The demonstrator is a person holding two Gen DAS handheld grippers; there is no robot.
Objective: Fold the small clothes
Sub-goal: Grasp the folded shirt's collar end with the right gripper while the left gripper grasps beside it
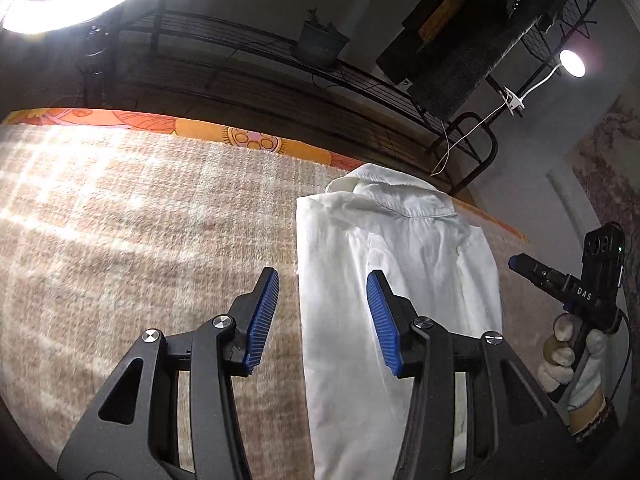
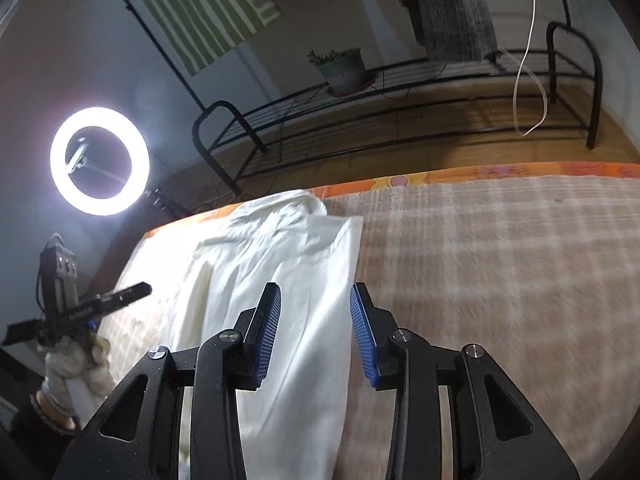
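A white collared shirt (image 1: 392,264) lies on the checked brown blanket (image 1: 140,232), folded lengthwise into a narrow strip with its collar at the far end. My left gripper (image 1: 323,280) is open and empty above the shirt's left long edge. The shirt also shows in the right wrist view (image 2: 288,264). My right gripper (image 2: 316,296) is open and empty above the shirt's right long edge. The right gripper also shows in the left wrist view (image 1: 520,264), held by a gloved hand. The left gripper shows in the right wrist view (image 2: 136,292), its jaw state unclear there.
An orange patterned sheet edge (image 1: 248,140) borders the blanket at the far side. Beyond it stands a black metal rack (image 2: 400,120) with a potted plant (image 2: 344,68). A ring light (image 2: 100,160) glows at the left. A clip lamp (image 1: 570,64) hangs at the right.
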